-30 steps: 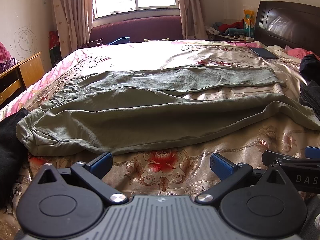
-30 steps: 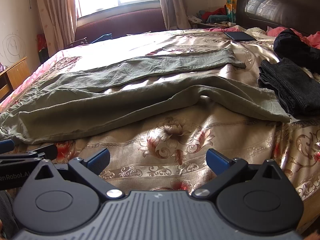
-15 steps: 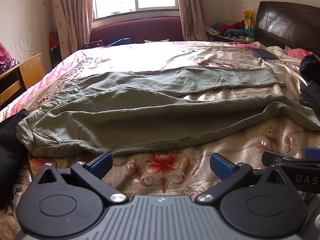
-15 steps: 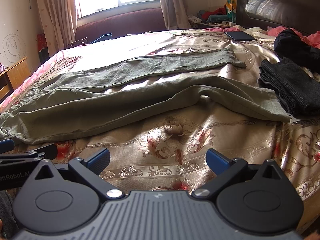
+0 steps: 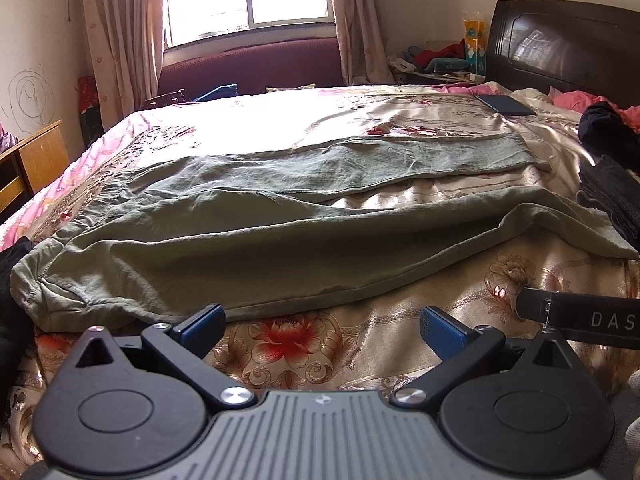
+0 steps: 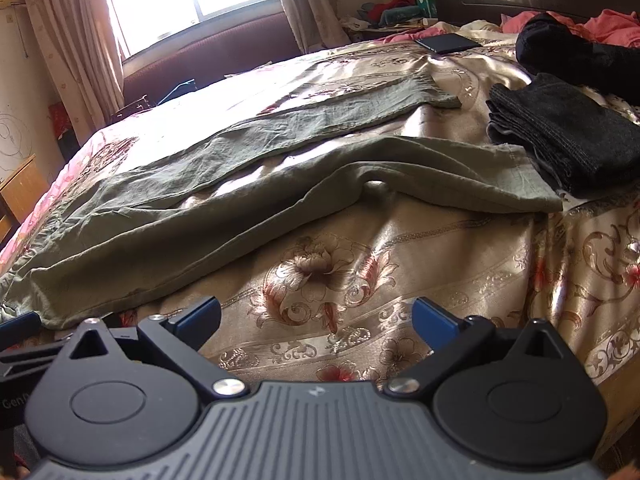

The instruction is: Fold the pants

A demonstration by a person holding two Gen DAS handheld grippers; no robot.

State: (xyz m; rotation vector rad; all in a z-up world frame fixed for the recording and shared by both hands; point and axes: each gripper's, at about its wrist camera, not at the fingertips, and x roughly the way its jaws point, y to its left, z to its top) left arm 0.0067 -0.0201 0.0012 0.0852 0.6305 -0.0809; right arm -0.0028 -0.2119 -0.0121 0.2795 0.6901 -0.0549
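Both tools gaping wide and empty, left tool (image 5: 322, 326) just short of the green pants' (image 5: 256, 248) waist end, right tool (image 6: 316, 318) nearer the cuffs, pants stretched crosswise straight ahead on the bed (image 6: 360, 280).

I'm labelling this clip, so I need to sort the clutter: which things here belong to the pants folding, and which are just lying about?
Job:
green pants, spread on the bed
left gripper, open
right gripper, open

Lying about:
folded dark garment
black clothing
dark tablet
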